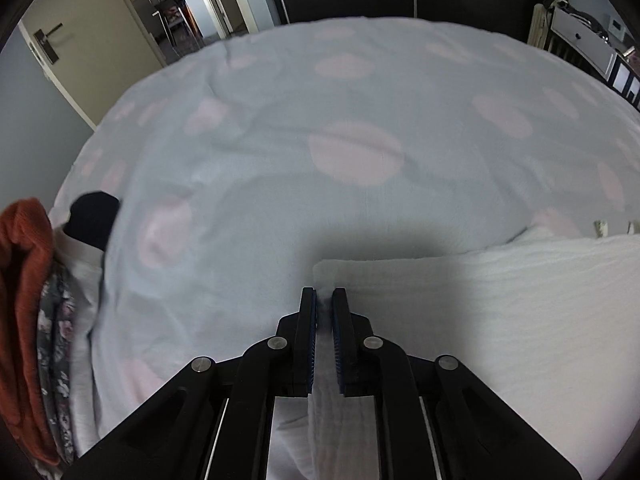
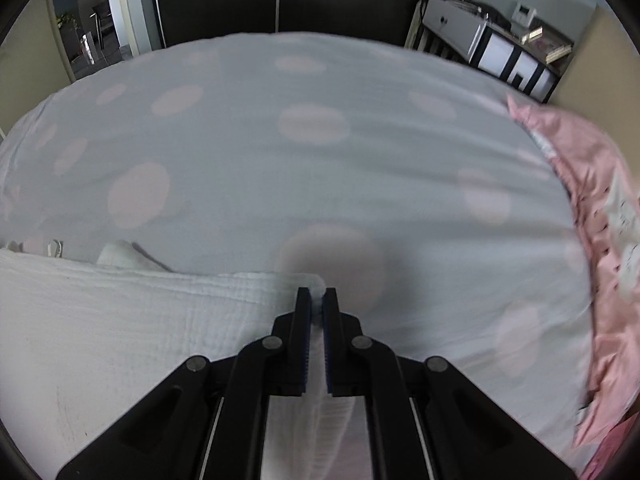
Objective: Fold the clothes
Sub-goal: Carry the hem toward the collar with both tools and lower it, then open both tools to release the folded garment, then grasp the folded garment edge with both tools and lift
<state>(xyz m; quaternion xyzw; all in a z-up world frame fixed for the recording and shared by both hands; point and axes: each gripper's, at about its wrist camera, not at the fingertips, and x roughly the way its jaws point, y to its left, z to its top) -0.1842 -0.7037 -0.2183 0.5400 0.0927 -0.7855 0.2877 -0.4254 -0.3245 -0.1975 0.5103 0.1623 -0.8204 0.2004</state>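
A white crinkled garment [image 1: 500, 320] is lying across the near part of a bed covered by a pale blue sheet with pink dots [image 1: 360, 120]. The left gripper [image 1: 324, 294] is pointing steeply downward, jaws nearly closed and pinching one white corner. The right gripper [image 2: 316, 294] is pinching the opposite corner likewise; a stack of folded clothes [image 1: 36, 320] is sitting at the bed's left edge.

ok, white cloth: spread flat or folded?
Folded at least once: the white cloth shows a doubled far edge on the bedspread, its corners pinched in both sets of jaws.
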